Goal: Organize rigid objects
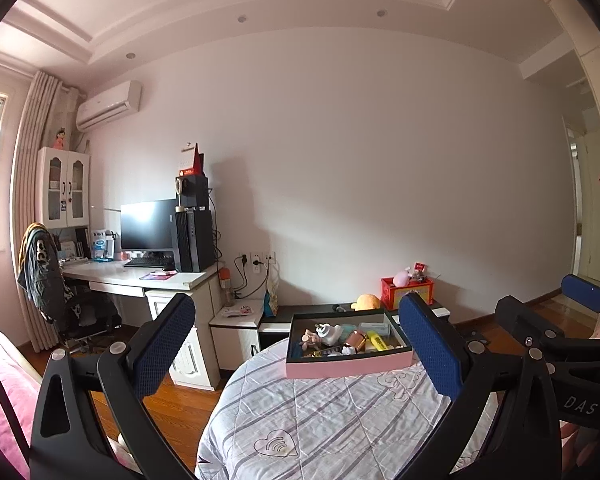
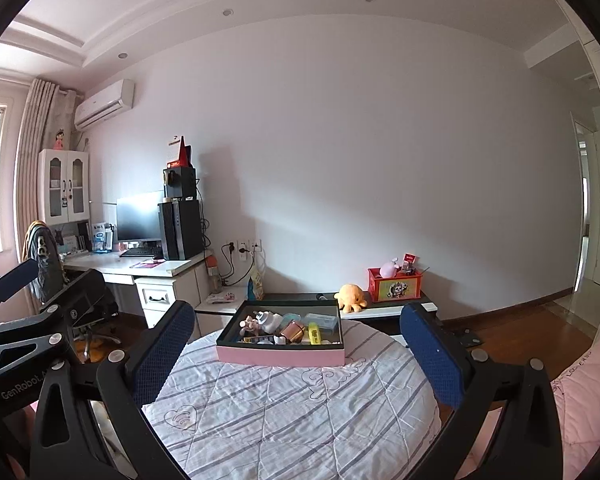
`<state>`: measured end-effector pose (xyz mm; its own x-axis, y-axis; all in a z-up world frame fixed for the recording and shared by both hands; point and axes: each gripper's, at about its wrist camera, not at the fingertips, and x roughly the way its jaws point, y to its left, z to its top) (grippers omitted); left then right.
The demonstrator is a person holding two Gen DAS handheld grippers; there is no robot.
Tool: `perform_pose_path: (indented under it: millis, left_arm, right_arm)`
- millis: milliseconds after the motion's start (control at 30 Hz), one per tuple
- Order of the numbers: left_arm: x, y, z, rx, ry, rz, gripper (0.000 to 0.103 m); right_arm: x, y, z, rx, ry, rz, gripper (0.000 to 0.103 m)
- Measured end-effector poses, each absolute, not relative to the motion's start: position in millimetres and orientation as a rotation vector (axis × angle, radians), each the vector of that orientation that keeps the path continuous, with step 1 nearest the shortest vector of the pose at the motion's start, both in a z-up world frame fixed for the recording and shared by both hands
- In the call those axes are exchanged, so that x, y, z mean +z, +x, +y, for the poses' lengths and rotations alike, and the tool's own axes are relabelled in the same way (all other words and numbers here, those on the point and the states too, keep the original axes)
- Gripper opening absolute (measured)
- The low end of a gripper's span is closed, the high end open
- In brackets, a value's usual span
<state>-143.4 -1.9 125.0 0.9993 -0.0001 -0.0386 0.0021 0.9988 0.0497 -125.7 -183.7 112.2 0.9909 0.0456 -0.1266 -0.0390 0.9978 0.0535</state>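
At the far left a desk (image 2: 148, 266) stands against the wall, with a dark monitor (image 2: 139, 218) and a black computer tower (image 2: 182, 230) on it. A chair (image 2: 46, 258) with clothes over its back is in front of the desk.

The left gripper (image 1: 300, 344) is held over the quilt (image 1: 332, 412), its blue padded fingers (image 1: 168, 344) spread wide apart with nothing between them. The right gripper (image 2: 300, 348) is beside it, fingers (image 2: 432, 356) also far apart and empty.

In the middle, at the far side of the striped quilt, lies the pink box (image 2: 280, 354). It is open on top and has a dark inside. Small objects are mixed together in it: a white plug-like item (image 2: 269, 320), a copper-coloured cylinder (image 2: 292, 330) and a yellow marker (image 2: 314, 333). Neither gripper touches the box.

Behind the box, on a low dark shelf (image 2: 388, 308), sits an orange plush toy (image 2: 351, 297). To its right is a red container (image 2: 394, 285) with a pink toy (image 2: 389, 267) in it.
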Motion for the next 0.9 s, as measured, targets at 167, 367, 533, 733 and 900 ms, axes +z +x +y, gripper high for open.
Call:
perform_pose_path:
  millis: [167,367,533,733,900]
  left_arm:
    - [125.8,-150.2,-2.0,0.01,0.051,0.025,0.103]
    - [125.2,-150.9,-2.9,0.003,0.043,0.03,0.103]
    - [124.6,-150.7,-3.8,-0.004,0.038,0.019,0.103]
    - [124.3,-152.9,-2.9,-0.001,0.035,0.002,0.103]
    - [124.0,-153.0,-3.1,0.0,0.035,0.002,0.103]
  right_arm:
    - [114.1,-131.1,-181.0,0.039,0.043,0.111,0.103]
    - [112.9,-130.8,-179.6,0.038,0.044,0.108,0.103]
    - [112.0,-133.3,-179.6,0.036,0.044,0.107,0.103]
    - [113.2,-135.5,-179.9,0.034,0.046,0.105,0.103]
    - [114.3,-137.1,-177.8,0.034,0.048,0.104,0.103]
